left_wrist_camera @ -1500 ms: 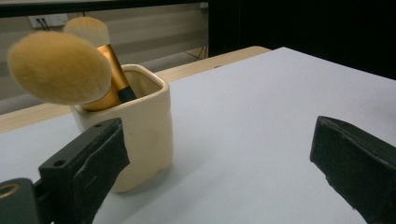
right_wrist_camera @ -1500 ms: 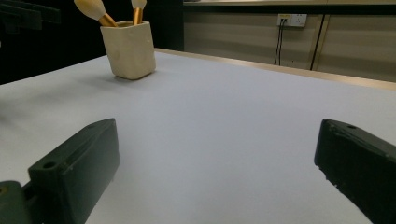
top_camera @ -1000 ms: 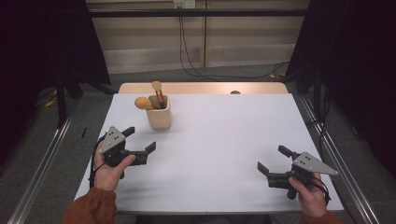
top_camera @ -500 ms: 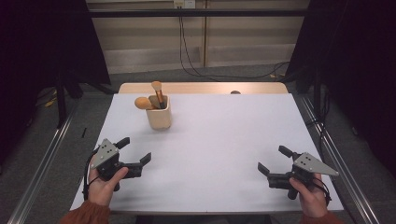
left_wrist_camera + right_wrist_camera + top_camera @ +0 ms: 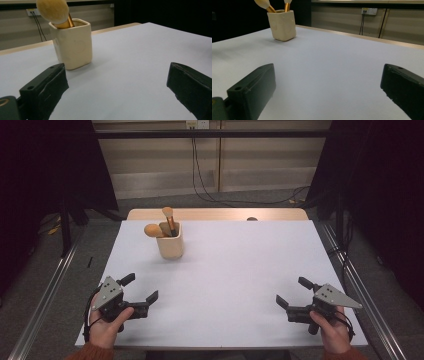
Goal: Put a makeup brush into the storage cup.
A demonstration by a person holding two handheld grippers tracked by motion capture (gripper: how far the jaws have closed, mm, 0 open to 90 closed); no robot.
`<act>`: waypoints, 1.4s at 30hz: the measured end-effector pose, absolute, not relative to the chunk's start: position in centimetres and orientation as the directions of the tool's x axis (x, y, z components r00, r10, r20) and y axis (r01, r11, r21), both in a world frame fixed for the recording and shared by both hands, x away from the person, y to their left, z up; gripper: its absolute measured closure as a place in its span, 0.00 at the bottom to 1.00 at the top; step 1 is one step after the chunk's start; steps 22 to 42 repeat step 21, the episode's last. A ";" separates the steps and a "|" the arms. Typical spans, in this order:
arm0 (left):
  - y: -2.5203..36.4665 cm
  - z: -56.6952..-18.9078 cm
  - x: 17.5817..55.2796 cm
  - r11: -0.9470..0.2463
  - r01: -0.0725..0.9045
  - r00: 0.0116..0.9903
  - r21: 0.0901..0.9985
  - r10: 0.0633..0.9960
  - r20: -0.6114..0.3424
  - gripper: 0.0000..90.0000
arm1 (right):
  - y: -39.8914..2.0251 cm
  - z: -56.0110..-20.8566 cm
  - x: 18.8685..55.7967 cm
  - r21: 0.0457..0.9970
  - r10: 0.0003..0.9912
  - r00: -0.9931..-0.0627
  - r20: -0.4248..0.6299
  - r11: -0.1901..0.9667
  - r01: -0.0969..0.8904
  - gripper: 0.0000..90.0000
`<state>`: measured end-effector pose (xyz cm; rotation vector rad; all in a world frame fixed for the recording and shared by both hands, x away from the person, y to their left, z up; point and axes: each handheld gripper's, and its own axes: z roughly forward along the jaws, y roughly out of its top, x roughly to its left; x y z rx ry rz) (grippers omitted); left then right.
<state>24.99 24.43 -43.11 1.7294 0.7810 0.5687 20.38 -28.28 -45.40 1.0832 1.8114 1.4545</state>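
Black-jawed left gripper [image 5: 140,289] rests low at the near left corner of the white table [image 5: 240,270], its jaws spread wide and empty. Farther back and left of centre stands the cream square ceramic cup [image 5: 170,241], upright, holding gold-handled makeup brushes [image 5: 168,219]. At the near right edge the right gripper [image 5: 294,292] sits likewise gaping, empty, well apart from the cup.

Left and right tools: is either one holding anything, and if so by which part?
Nothing is held. The left tool and the right tool both have their jaws spread open over bare table, well apart from the brush cup.
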 end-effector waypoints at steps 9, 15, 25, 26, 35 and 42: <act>25.0 -43.0 23.9 -0.154 0.227 0.654 0.962 0.756 -0.033 0.03 | -28.4 -45.4 20.3 0.968 0.858 -0.512 0.053 0.083 0.239 0.00; 24.8 -43.1 24.0 -0.164 0.227 0.657 0.960 0.754 -0.027 0.03 | -28.4 -45.4 20.5 0.966 0.858 -0.511 0.053 0.085 0.243 0.00; 25.0 -43.3 24.5 -0.170 0.236 0.658 0.957 0.753 -0.028 0.03 | -28.3 -45.5 20.7 0.966 0.861 -0.507 0.054 0.084 0.246 0.00; 25.0 -43.3 24.5 -0.170 0.236 0.658 0.957 0.753 -0.028 0.03 | -28.3 -45.5 20.7 0.966 0.861 -0.507 0.054 0.084 0.246 0.00; 25.0 -43.3 24.5 -0.170 0.236 0.658 0.957 0.753 -0.028 0.03 | -28.3 -45.5 20.7 0.966 0.861 -0.507 0.054 0.084 0.246 0.00; 25.0 -43.3 24.5 -0.170 0.236 0.658 0.957 0.753 -0.028 0.03 | -28.3 -45.5 20.7 0.966 0.861 -0.507 0.054 0.084 0.246 0.00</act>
